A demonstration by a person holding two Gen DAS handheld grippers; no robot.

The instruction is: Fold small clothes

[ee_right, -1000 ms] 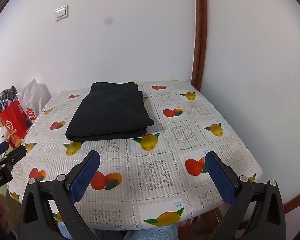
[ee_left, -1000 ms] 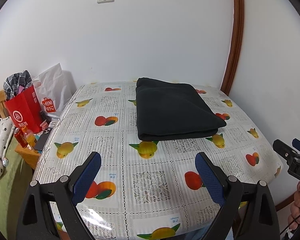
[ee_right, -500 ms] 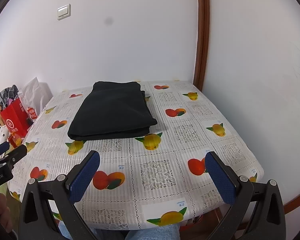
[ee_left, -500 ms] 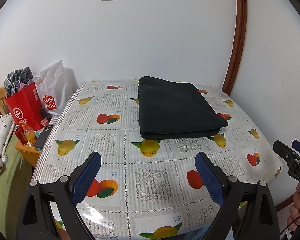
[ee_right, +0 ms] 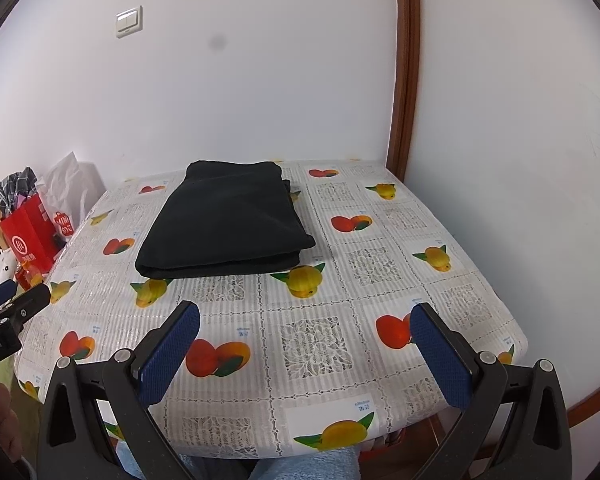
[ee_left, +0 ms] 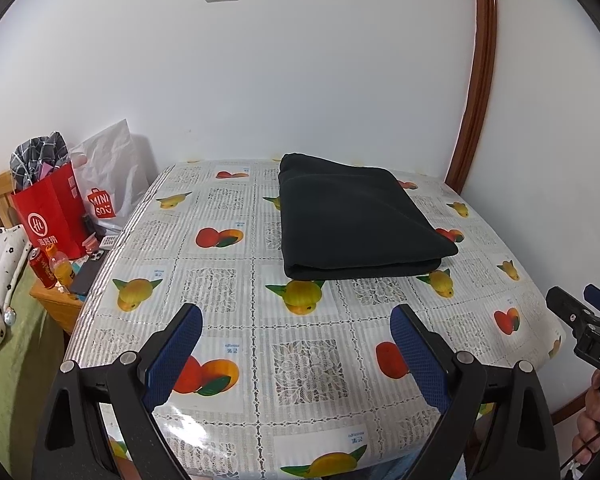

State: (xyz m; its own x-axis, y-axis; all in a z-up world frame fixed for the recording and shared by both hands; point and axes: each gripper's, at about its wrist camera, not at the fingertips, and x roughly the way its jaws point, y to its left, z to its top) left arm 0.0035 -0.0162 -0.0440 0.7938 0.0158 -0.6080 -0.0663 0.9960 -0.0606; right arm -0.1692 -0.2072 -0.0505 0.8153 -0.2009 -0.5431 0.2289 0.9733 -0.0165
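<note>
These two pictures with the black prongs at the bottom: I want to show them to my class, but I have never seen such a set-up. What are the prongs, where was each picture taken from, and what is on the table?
No robot is here. A person holds a two-finger gripper in each hand, and a wide-angle camera on each looks forward along its fingers.

One picture comes from the left gripper, the other from the right gripper. The blue-padded prongs are their fingers. Both are open and hold nothing.

Each camera also catches the other gripper at its picture's edge.

On the table, which has a fruit-patterned cover, lies a folded black garment, toward the far wall. Nothing touches it.

Beside the table stand a red bag and a white bag.
</note>
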